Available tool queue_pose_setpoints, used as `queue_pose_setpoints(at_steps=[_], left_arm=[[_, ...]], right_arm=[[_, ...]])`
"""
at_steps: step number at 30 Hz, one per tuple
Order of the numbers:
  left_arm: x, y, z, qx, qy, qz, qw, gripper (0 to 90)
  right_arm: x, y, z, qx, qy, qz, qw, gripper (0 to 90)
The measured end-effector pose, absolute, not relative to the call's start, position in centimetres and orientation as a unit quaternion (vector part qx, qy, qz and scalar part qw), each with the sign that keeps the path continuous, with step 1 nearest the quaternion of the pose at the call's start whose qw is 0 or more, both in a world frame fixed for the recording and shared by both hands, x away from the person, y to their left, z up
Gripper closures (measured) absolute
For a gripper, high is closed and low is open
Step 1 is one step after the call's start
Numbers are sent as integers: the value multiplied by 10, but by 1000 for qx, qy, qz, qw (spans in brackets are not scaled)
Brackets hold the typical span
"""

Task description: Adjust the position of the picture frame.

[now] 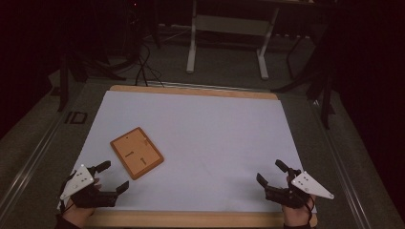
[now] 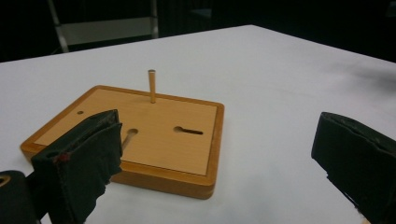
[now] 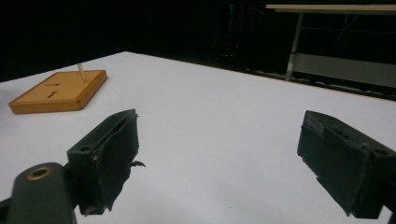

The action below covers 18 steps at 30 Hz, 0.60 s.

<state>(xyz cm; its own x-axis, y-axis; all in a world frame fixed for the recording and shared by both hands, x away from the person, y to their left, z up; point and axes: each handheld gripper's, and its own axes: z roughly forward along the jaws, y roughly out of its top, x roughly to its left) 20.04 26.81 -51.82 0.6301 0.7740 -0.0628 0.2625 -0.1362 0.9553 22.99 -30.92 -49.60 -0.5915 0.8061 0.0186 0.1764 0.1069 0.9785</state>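
1. We hold the left gripper (image 1: 114, 175) near the table's (image 1: 200, 90) front edge, at about seven o'clock on the white sheet (image 1: 215, 129), jaws spread wide with nothing between them. It sits just short of the board (image 1: 137, 152), which lies toward one o'clock from it; we judge it is poised there for a reach.

2. We keep the right gripper (image 1: 271, 172) at about five o'clock on the sheet, jaws likewise released and empty, well apart from the board. It looks parked clear of the work, leaving the left side free.

3. The board rests flat on the sheet, left of centre and toward the near side, turned so one corner points at us. Lying bare with open sheet around it, it seems placed within easy reach of either hand.

4. In the left gripper view the board (image 2: 140, 140) is a square slab of light wood with a darker raised rim and rounded corners. A thin peg (image 2: 152, 85) stands upright near its far edge. Two slots (image 2: 188, 130) are cut in the face, and a small hole (image 2: 80, 112) sits near one corner.

5. In the right gripper view the board (image 3: 58, 91) lies far off at ten o'clock, the peg (image 3: 81, 73) leaning slightly in that view.
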Motion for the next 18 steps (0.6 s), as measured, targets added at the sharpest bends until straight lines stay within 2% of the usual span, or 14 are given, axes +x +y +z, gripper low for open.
queue_pose_setpoints(at_steps=[3,6,18], left_arm=[[200,267,-518,714,357,226,558,20],[200,267,-518,716,356,222,558,20],[198,262,-513,724,341,229,555,21]], right_arm=[[231,-308,-495,355,693,555,294,135],[232,-308,-496,348,695,560,286,136],[226,-302,-493,332,702,548,311,137]])
